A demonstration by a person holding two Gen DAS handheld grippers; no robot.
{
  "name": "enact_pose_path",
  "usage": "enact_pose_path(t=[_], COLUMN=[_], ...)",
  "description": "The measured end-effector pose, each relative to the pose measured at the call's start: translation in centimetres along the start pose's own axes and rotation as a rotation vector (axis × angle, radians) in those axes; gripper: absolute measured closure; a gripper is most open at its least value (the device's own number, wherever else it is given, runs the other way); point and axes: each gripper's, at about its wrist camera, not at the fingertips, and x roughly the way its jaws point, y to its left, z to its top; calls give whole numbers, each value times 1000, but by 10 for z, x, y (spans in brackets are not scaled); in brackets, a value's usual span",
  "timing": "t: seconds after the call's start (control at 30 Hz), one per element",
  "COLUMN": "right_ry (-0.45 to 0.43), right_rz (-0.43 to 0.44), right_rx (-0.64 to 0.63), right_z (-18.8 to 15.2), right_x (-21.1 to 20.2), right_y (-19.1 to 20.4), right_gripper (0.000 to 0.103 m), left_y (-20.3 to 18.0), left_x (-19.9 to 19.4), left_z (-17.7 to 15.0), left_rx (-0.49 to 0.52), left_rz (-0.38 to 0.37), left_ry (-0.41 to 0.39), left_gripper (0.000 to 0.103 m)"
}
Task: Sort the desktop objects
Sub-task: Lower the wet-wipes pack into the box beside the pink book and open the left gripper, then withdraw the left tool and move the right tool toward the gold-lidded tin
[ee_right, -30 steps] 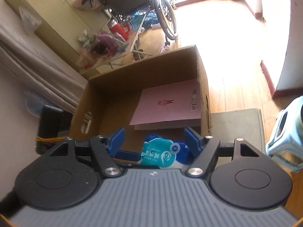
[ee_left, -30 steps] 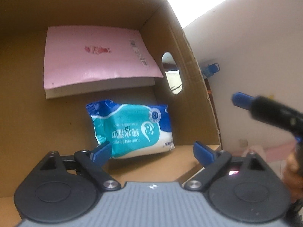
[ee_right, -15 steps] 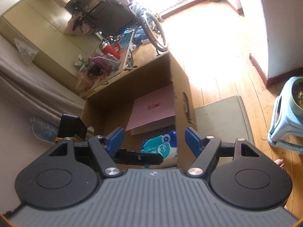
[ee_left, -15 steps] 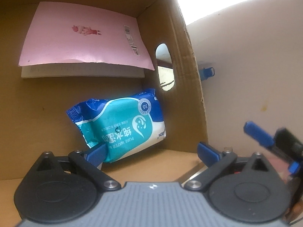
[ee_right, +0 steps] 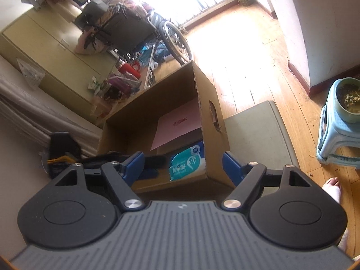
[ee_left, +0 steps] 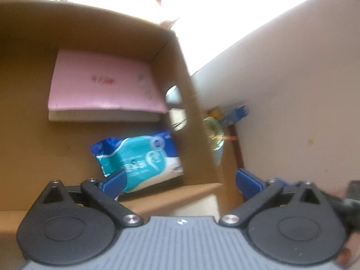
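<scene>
An open cardboard box stands on the floor. Inside it a blue and teal pack of wet wipes lies in the near right corner, with a pink notebook flat behind it. My left gripper hangs open above the box's near edge, with nothing between its fingers; the wipes lie free below. My right gripper hovers over the box's near right corner; its jaws are opening and hold nothing.
A grey mat lies right of the box on the wooden floor. A pale blue stool carries a green bowl. A wheelchair and cluttered low table stand behind the box. A pale wall is close on the right.
The left gripper drew back and up from the box, leaving the wipes pack lying inside. The right gripper slid sideways toward the box's right wall and its fingers spread wider.
</scene>
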Motion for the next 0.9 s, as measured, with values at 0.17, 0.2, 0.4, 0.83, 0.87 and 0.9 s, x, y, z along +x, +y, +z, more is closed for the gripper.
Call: enact_pose_path(t=[0.17,0.2,0.4,0.83,0.87,0.9], right_ry=[-57,-70,-99,-135,-116,-91], right_rz=[-7,-7,-49,2,13,28], right_rx=[-17,-20,-94,-463,-498,-532], right_z=[-27,-34,-69,-108,-113,-119], right_x=[-33,-39,-57,-11,-1,10], right_y=[-2,-3,4,103,106,111], right_gripper=[11,9,3,1,1,1], left_y=[-38,-43,-48,2,8,13], left_x=[-73,-88,-145,-100,-96,-92], left_z=[-42,-52,-109,-188,-193,-198], left_rx=[165,193,248,228,213,200], left_rz=[13,22,136,327,337,353], left_ry=[-180,-219,-354,-355,-343,-335], left_gripper=[0,0,0,0,0,0])
